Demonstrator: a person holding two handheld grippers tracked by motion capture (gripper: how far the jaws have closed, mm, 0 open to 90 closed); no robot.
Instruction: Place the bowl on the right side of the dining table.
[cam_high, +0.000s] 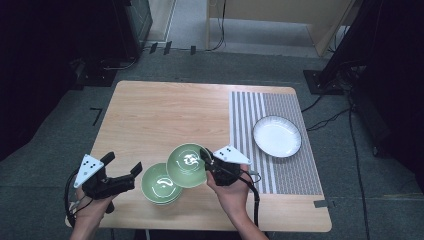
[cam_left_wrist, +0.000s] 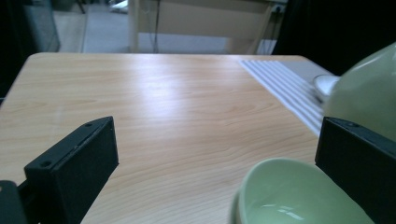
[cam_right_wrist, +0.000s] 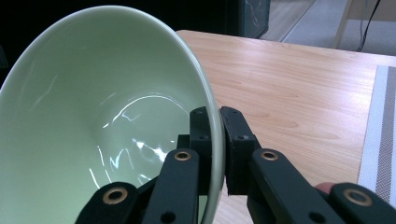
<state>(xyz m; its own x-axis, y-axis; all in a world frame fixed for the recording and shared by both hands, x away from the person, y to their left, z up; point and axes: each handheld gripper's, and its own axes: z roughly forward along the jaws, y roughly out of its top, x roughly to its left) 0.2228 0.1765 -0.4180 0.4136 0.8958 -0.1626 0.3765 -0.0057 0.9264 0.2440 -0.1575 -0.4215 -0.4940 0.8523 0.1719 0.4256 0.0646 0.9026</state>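
Note:
My right gripper (cam_high: 206, 159) is shut on the rim of a pale green bowl (cam_high: 186, 165), holding it tilted just above the table. In the right gripper view the two jaws pinch the rim (cam_right_wrist: 215, 133) of this bowl (cam_right_wrist: 107, 102), one inside and one outside. Below and to its left a low stack of green bowls (cam_high: 160, 185) rests near the table's front edge. My left gripper (cam_high: 123, 165) stands open just left of the stack, nothing between its jaws. In the left gripper view (cam_left_wrist: 217, 135) the stack's top bowl (cam_left_wrist: 289, 198) lies by the right jaw, the held bowl (cam_left_wrist: 373, 93) behind.
A white plate (cam_high: 277, 136) sits on a grey striped placemat (cam_high: 250, 115) at the table's right side. The wooden table (cam_high: 165, 115) stretches bare behind the bowls. Cables and dark stands lie on the floor beyond the far edge.

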